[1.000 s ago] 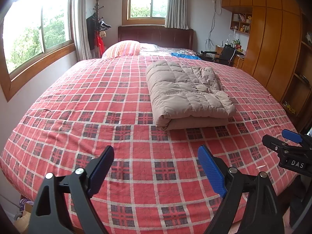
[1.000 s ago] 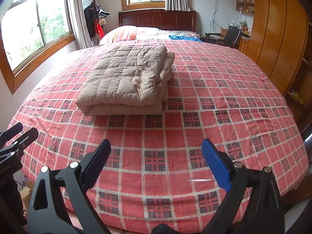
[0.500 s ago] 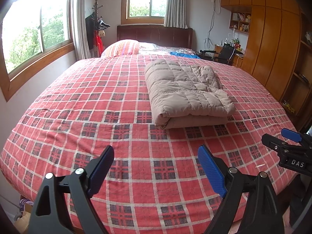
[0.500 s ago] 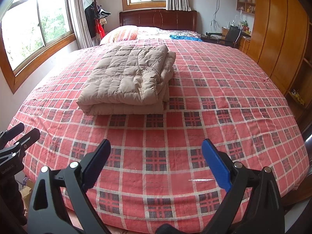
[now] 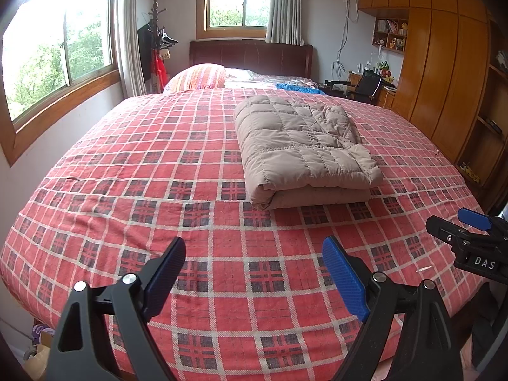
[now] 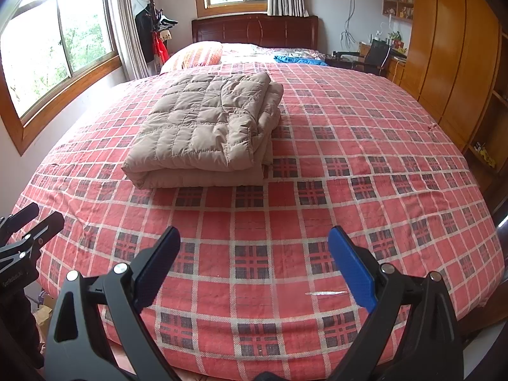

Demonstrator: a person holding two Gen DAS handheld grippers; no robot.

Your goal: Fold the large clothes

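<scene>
Folded beige jacket lies on the plaid bed; left gripper and right gripper hover near the foot, both released, empty.

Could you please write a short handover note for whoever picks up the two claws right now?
Left claw: open, empty, held above the near edge of the bed.
Right claw: open, empty, likewise above the near edge.
Beige quilted jacket: lies on the red plaid bedspread, apart from both claws, folded into a compact stack of layers.
Done: by the look of it, the folding is complete; no sleeve or hem hangs loose.
Left: probably nothing beyond a check that the stack's edges line up. Neither claw touches the garment.
</scene>
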